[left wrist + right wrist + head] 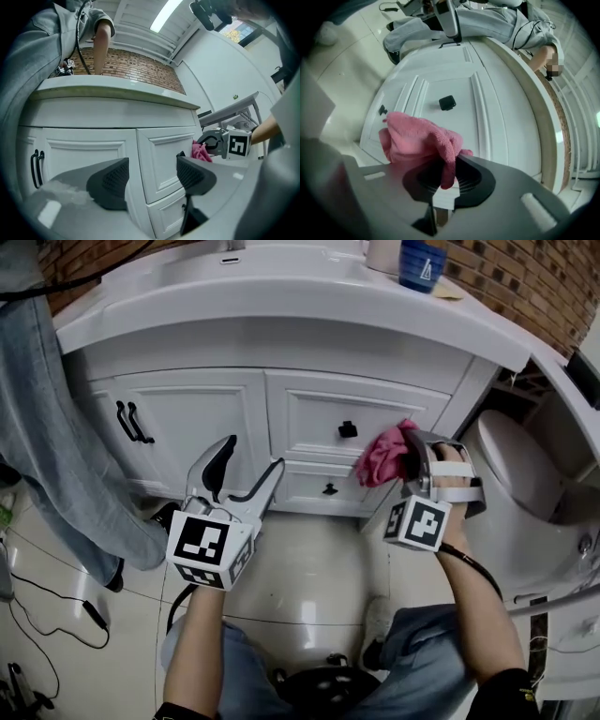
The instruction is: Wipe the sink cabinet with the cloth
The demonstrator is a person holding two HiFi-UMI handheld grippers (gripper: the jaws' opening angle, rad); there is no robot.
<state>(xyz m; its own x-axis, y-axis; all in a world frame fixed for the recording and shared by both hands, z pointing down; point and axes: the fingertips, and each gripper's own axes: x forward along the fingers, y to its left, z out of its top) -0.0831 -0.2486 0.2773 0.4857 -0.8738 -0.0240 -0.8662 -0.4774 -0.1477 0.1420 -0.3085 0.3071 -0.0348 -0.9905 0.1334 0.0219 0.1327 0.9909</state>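
Note:
The white sink cabinet (197,418) stands ahead, with a door at left and two drawers at right. A pink cloth (382,454) is bunched in my right gripper (410,457), which is shut on it and holds it by the right end of the upper drawer (309,413), near the black knob (348,429). In the right gripper view the pink cloth (423,140) hangs just short of the drawer panel (454,75). My left gripper (248,470) is open and empty, low before the cabinet's middle; its view shows the cabinet front (84,150) and the cloth (200,152).
A person in grey trousers (47,427) stands at the cabinet's left end. A white toilet (525,484) sits close on the right. A blue cup (421,262) stands on the counter. Black cables (56,606) trail over the tiled floor at left. Two black door handles (131,423) stick out.

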